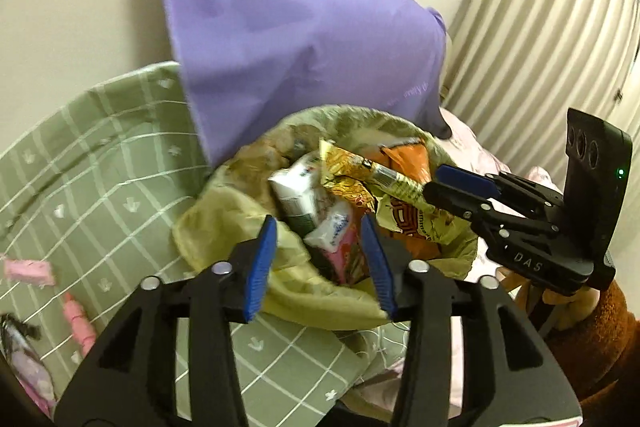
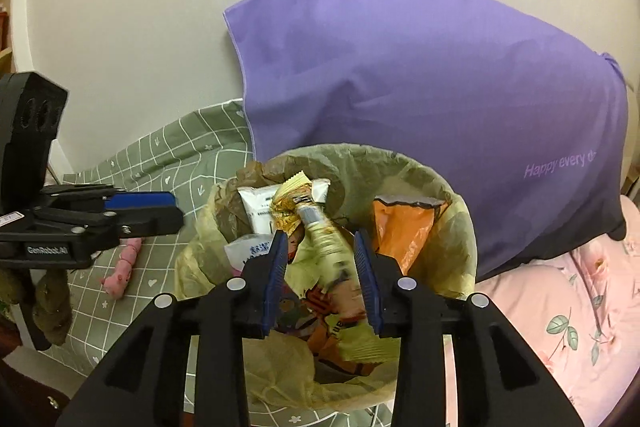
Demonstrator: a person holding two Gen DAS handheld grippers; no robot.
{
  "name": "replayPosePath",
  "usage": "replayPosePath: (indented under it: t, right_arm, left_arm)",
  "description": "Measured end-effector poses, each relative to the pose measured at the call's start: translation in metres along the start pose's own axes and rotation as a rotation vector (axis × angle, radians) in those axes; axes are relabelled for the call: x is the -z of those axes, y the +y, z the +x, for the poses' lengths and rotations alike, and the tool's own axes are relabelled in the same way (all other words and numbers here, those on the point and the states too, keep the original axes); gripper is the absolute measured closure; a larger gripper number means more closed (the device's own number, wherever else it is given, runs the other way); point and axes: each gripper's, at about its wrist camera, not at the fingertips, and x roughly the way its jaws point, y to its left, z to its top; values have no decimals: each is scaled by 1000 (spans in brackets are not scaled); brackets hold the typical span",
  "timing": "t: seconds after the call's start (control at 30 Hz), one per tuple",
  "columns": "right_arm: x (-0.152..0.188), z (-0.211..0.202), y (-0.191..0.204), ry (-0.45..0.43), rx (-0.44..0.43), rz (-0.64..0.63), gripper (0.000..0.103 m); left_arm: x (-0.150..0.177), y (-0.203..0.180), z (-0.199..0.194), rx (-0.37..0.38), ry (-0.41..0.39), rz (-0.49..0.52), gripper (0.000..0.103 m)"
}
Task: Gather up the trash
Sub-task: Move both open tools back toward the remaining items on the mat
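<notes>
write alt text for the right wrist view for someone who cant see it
The right claw hangs open over a bin lined with a yellowish trash bag, a yellow snack wrapper between its blue fingers. The bin holds a white packet and an orange wrapper. A purple pillow lies behind; the left claw reaches in from the left.

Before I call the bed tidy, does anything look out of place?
Yes. A pink wrapper and a pink tube-shaped piece lie loose on the green checked bedspread, outside the lined bin that holds the other trash.
</notes>
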Motion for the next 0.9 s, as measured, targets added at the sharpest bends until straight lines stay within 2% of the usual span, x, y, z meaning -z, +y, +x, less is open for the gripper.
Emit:
replayPosePath:
  t: [0.2, 0.4, 0.63, 0.73, 0.83, 0.9]
  right_arm:
    - [-7, -5, 30, -36, -30, -17, 70]
    - [-11, 8, 77, -29, -99, -61, 70]
    - [-6, 31, 131, -1, -194, -72, 70]
    - [1, 47, 163, 53, -291, -92, 58]
    - [15, 65, 201, 120, -361, -150, 58]
    - [27, 78, 226, 165, -388, -194, 58]
  left_arm:
    - [25, 36, -45, -126, -64, -59, 50]
    - [68, 104, -95, -335, -90, -177, 48]
    - [136, 191, -156, -530, -104, -406, 46]
    - [164, 217, -175, -577, -110, -503, 45]
    - [190, 238, -194, -606, -112, -580, 45]
    - [201, 242, -200, -613, -107, -598, 45]
